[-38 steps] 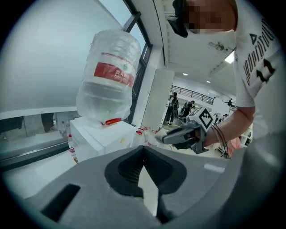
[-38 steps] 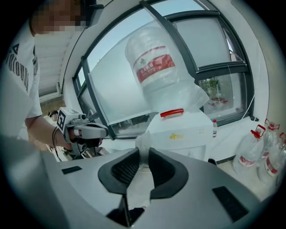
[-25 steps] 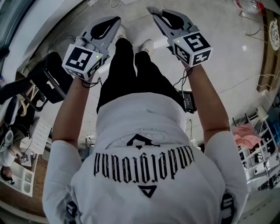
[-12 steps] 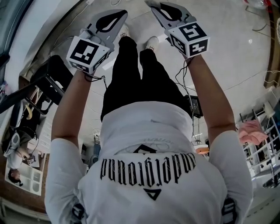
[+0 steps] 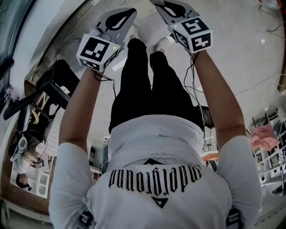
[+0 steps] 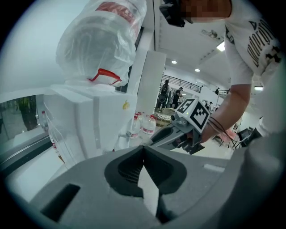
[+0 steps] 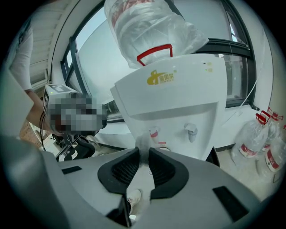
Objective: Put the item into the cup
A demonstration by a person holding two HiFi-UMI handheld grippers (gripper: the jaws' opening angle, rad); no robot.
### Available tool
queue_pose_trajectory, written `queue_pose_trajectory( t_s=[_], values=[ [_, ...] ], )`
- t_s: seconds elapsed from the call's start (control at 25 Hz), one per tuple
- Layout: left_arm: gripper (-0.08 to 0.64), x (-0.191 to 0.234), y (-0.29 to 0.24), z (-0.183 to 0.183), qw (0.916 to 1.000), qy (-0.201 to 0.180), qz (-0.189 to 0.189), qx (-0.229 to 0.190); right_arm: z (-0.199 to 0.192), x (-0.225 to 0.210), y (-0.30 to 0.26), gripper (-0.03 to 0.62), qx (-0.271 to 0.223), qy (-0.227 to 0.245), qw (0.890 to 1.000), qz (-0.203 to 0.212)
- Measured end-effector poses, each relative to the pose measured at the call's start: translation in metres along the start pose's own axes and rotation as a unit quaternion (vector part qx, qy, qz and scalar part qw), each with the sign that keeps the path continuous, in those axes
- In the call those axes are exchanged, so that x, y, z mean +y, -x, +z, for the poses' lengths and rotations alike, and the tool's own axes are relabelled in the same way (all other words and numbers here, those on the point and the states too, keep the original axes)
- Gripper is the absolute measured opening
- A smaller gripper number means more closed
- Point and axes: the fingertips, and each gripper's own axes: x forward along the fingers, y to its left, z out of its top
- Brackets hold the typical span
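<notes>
Neither the item nor the cup shows in any view, so I can't place them and can't yet judge the item's weight, stiffness or best hold. Once it appears I'd take it across its narrowest firm part and squeeze lightly until I know how it behaves

The left gripper (image 6: 143,147) has its jaws closed tip to tip with nothing between them. The right gripper (image 7: 144,152) has its jaws drawn in to a narrow slit. A pale grey blur sits at the tips, and I can't tell whether it is something pinched or only background. In the head view both are held out far ahead of me over the bare floor (image 5: 241,49), the left gripper (image 5: 130,11) on the left and the right gripper (image 5: 160,3) on the right

Containers: straight ahead is a white water dispenser (image 7: 178,103) topped by an inverted jug (image 7: 152,27) wrapped in clear plastic. I can't read how full the jug is. Two taps (image 7: 191,130) sit on the dispenser's front, with no cup under them. At far right, bottles (image 7: 263,138) with red labels stand on the floor
</notes>
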Motion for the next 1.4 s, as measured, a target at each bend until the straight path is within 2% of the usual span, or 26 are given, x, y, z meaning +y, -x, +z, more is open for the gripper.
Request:
queue_pose_trajectory(
  t_s=[0.36,0.72,0.92,1.12,1.4],
  values=[
    [0.015,0.009,-0.03,-0.022,1.0,-0.001,0.003,0.003,-0.029,-0.027,-0.03,0.072,0.011,0.002,1.0,-0.013],
    [0.014,0.036,-0.054,-0.041,0.9998,0.006,0.012,0.014,-0.033,-0.049,-0.079,0.072,0.022,0.011,1.0,-0.02],
    [0.015,0.044,-0.055,-0.052,0.9996,0.021,0.015,0.01,-0.041,-0.052,-0.11,0.072,0.043,-0.009,0.999,-0.029],
    [0.015,0.044,-0.062,-0.051,0.9997,0.019,0.013,0.007,-0.045,-0.065,-0.119,0.072,0.055,-0.003,0.998,-0.038],
    [0.014,0.045,-0.063,-0.061,0.999,0.038,0.025,0.006,-0.049,-0.075,-0.136,0.072,0.07,0.002,0.997,-0.044]
  ],
)
